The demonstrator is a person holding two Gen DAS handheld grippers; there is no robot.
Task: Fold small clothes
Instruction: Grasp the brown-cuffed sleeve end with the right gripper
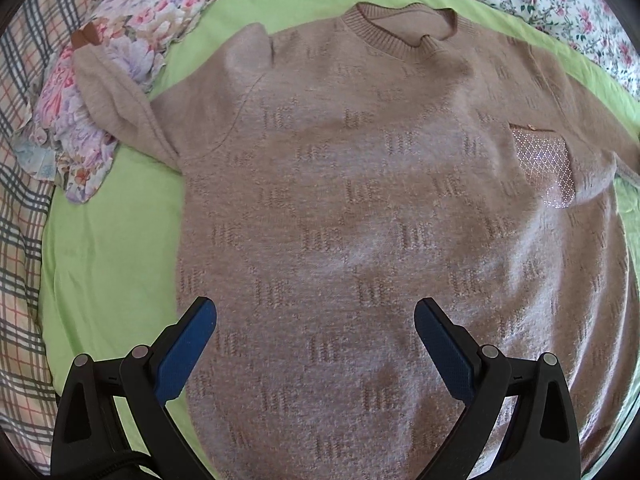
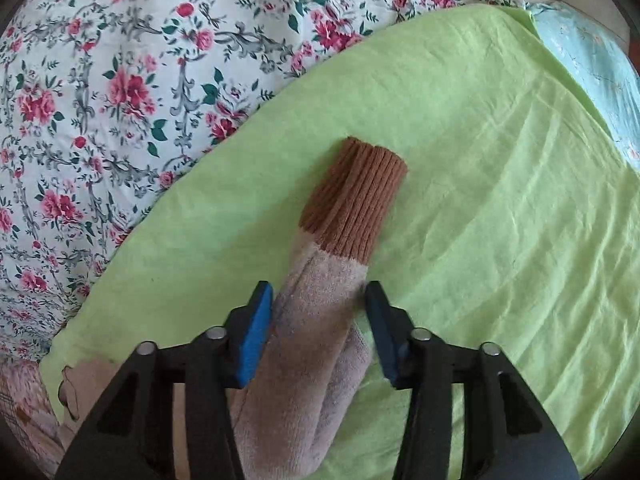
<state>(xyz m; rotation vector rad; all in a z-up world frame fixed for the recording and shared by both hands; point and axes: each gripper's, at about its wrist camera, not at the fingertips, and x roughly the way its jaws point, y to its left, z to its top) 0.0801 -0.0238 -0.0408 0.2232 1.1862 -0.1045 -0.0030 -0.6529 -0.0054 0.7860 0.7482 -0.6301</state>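
Note:
A fuzzy beige sweater (image 1: 360,208) lies flat, front up, on a green sheet (image 1: 112,264), its ribbed collar (image 1: 400,36) at the far end and a sparkly chest pocket (image 1: 548,168) to the right. My left gripper (image 1: 316,312) hangs open over the sweater's lower body with nothing between its blue pads (image 1: 188,352). In the right wrist view the sweater's sleeve (image 2: 316,336) with a brown ribbed cuff (image 2: 352,200) lies on the green sheet (image 2: 500,200). My right gripper (image 2: 319,292) straddles the sleeve just behind the cuff, both pads against its edges.
A crumpled floral garment (image 1: 120,40) lies under the sweater's other sleeve (image 1: 116,104) at the far left. Plaid bedding (image 1: 20,240) borders the sheet on the left. A rose-print quilt (image 2: 120,80) runs along the far side, and pale blue fabric (image 2: 592,64) shows at the right.

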